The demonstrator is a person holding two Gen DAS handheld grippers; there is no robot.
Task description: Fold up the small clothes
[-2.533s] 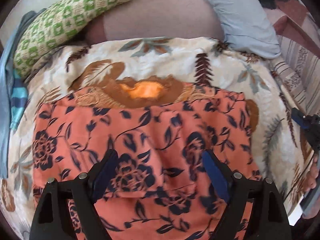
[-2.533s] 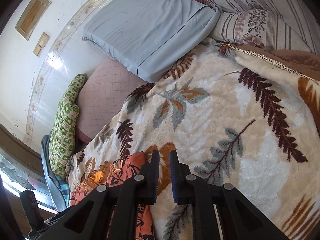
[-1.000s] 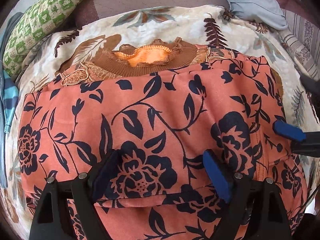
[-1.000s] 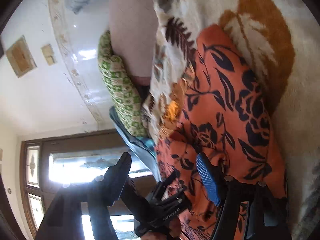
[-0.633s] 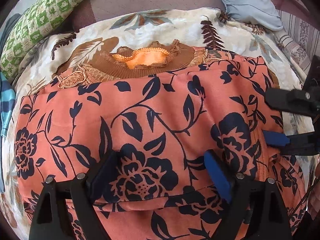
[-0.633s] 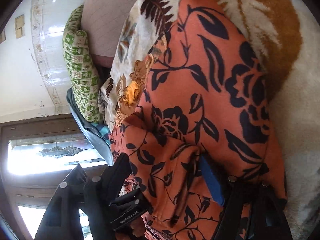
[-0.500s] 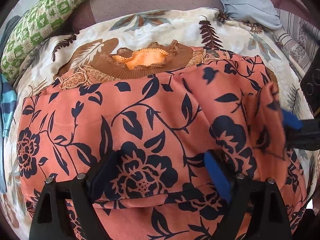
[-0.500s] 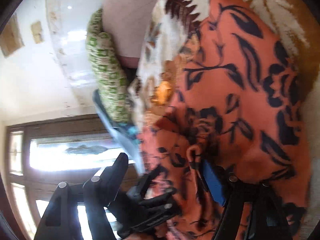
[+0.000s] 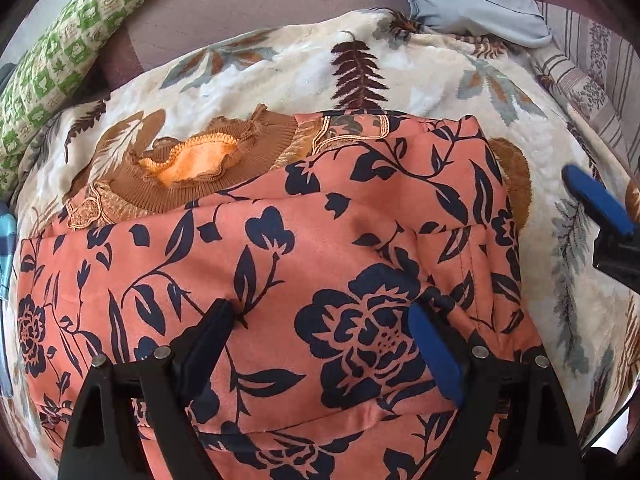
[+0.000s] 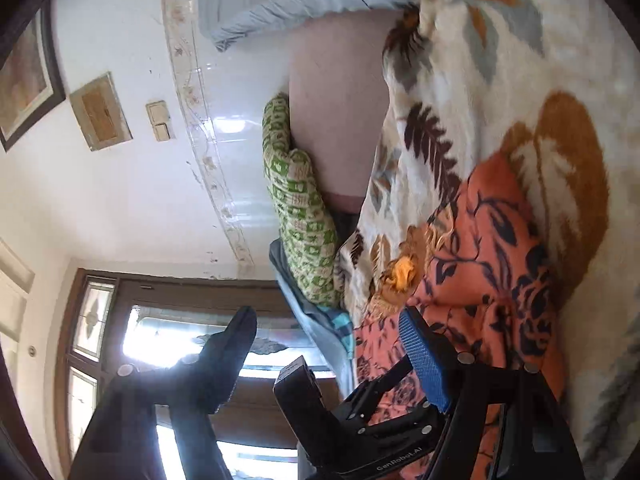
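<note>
Garment [image 9: 280, 264] is looking soft and slippery, so you're best pinching a hem; both grippers, left [image 9: 320, 336] and right [image 10: 328, 340], are gaping, empty.

- Left gripper [image 9: 320, 344] points steeply down, jaws wide apart, gripping nothing.
- Right gripper [image 10: 324, 344] near level, rolled sideways, jaws just opened, empty.

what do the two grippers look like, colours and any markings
Both are matte black two-finger tools with angular, strut-like finger arms joined by silver bolt heads. The left gripper has one bright blue ribbed pad and one finger that looks all dark. The right gripper shows the same pairing. In the right wrist view, the left gripper's body carries white "GenRobot.AI" lettering. No cables or sleeves show.
</note>
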